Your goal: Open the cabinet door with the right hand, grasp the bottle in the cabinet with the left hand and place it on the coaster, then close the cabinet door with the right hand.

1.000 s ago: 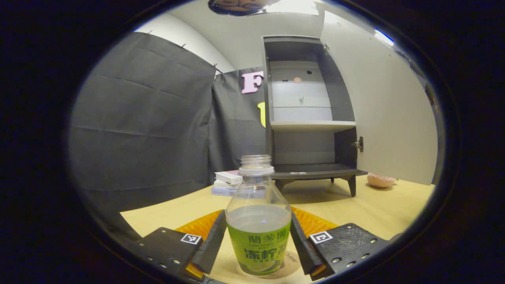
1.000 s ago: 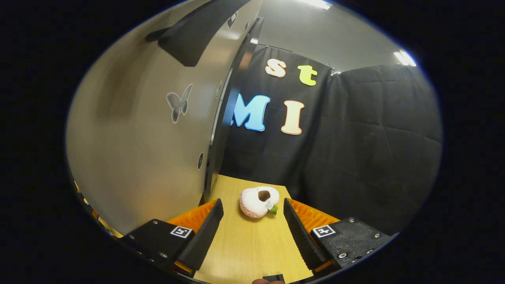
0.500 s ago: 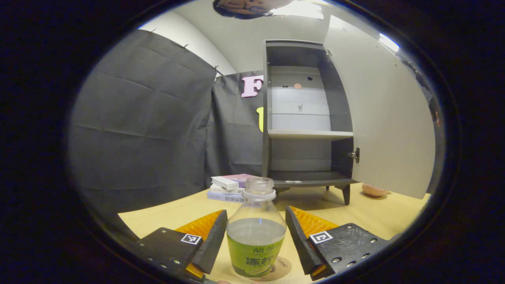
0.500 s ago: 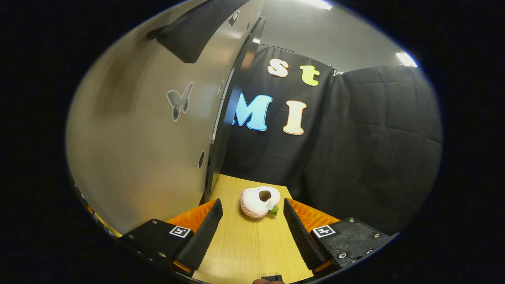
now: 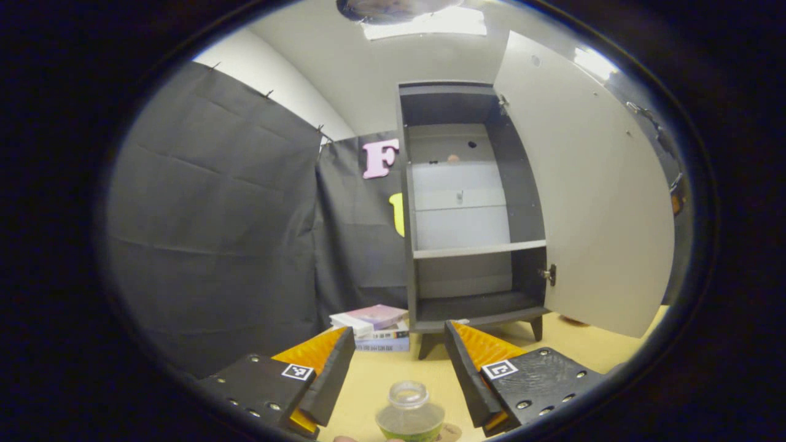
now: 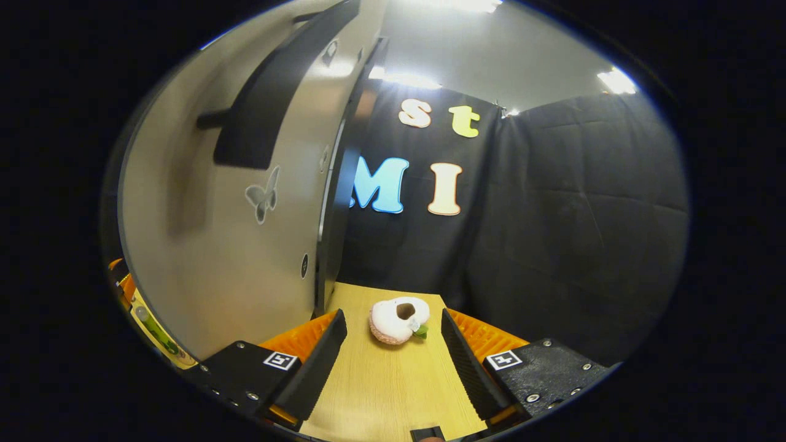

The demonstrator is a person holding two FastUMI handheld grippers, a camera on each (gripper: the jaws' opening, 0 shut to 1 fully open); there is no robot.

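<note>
In the left gripper view the left tool [image 5: 400,362] has its fingers apart and grips nothing. The bottle [image 5: 410,418] stands uncapped on the counter [image 5: 393,380] at the bottom edge, below and between the fingers without touching them; a sliver of the coaster [image 5: 451,432] peeks out at its right side. Farther off, the cabinet [image 5: 466,209] stands with its door [image 5: 599,184] swung wide — shelves bare — and a stack of books [image 5: 371,328] lies just beside its left foot.

In the right gripper view the right tool [image 6: 393,356] is also spread and holds nothing, close to the door's outer face with its dark handle [image 6: 270,104] and butterfly sticker [image 6: 263,194]. A small plush toy [image 6: 399,319] lies on the counter ahead — between the fingers, apart from them.
</note>
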